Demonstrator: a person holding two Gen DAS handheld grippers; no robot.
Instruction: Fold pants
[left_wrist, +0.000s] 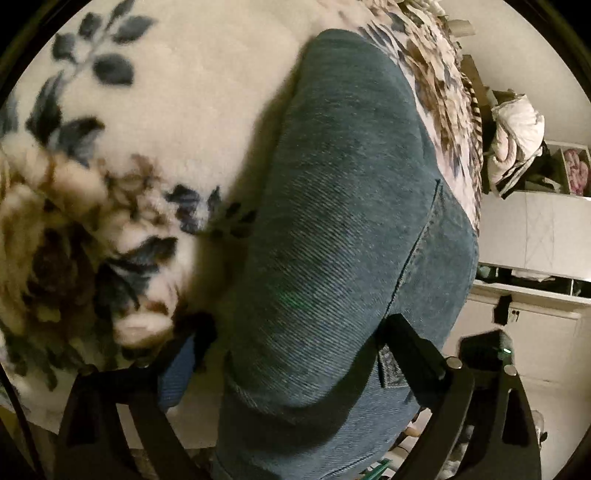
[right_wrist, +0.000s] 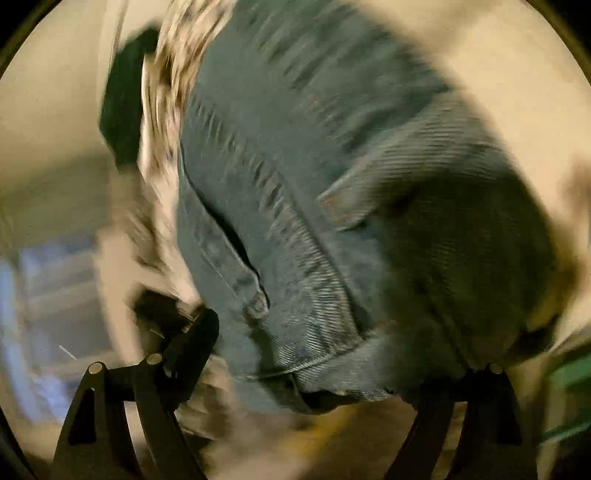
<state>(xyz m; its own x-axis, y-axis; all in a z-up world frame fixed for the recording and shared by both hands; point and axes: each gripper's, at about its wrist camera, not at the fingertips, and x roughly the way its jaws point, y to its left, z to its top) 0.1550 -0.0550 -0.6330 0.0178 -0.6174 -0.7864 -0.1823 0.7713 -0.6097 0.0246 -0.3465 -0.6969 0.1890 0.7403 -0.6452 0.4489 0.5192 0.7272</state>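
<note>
Blue denim pants (left_wrist: 343, 206) lie on a cream floral blanket (left_wrist: 155, 122) and run from my left gripper (left_wrist: 295, 332) up and away. The denim bulges between the left fingers (left_wrist: 402, 332), and the jaws stand wide apart around it. In the blurred right wrist view the pants (right_wrist: 332, 221) fill the middle, with a seam and pocket edge showing. My right gripper (right_wrist: 325, 369) has denim bunched between its fingers (right_wrist: 195, 332), the right finger hidden under cloth.
The bed's edge runs down the right of the left wrist view. Beyond it stand a white cabinet (left_wrist: 524, 332), shelves (left_wrist: 569, 170) and a bundled white cloth (left_wrist: 517, 136). A dark object (right_wrist: 125, 99) shows at the upper left of the right wrist view.
</note>
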